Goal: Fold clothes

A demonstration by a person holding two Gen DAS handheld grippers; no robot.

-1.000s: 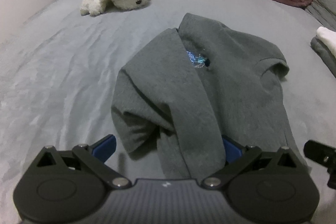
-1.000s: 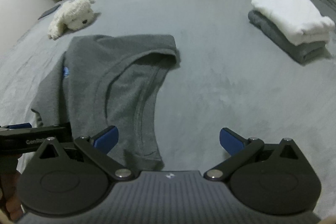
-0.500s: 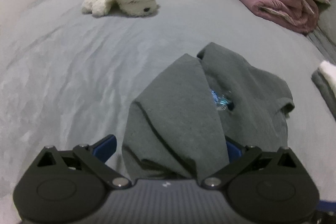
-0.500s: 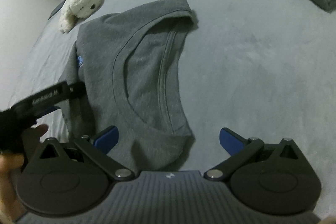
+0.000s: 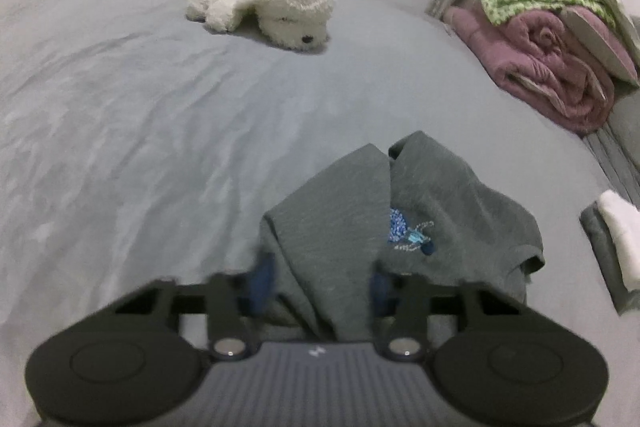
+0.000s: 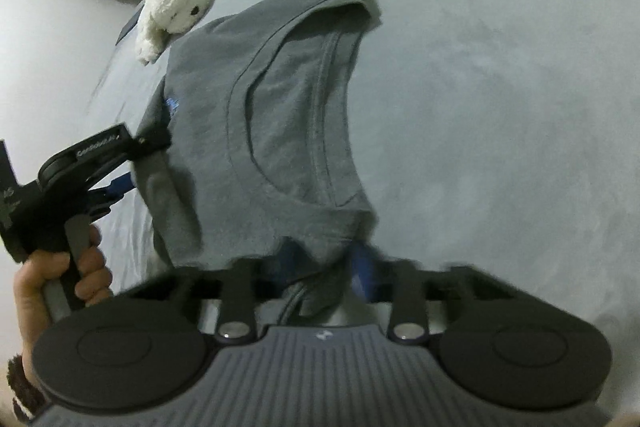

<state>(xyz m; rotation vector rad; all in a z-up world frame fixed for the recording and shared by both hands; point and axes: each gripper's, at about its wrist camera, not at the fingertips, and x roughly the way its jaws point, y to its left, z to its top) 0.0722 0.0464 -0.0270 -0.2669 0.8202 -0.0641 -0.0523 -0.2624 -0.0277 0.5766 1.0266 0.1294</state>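
A grey T-shirt (image 5: 400,227) with a small blue emblem lies on the grey bed, one side folded over. In the right wrist view the T-shirt (image 6: 280,115) shows its collar facing me. My left gripper (image 5: 320,283) has its blue fingers closing around the near edge of the folded side. My right gripper (image 6: 324,263) has its fingers close together on the shirt's near shoulder edge. The left gripper (image 6: 120,183) also shows in the right wrist view, held by a hand at the shirt's left edge.
A white plush dog (image 5: 268,11) lies far back on the bed. Pink and green bedding (image 5: 552,67) is piled at the back right. A folded white and grey stack (image 5: 616,251) sits to the right of the shirt.
Both grippers moved in onto the shirt's near edge and their fingers closed from wide open. The shirt edge now sits between each pair of fingers.
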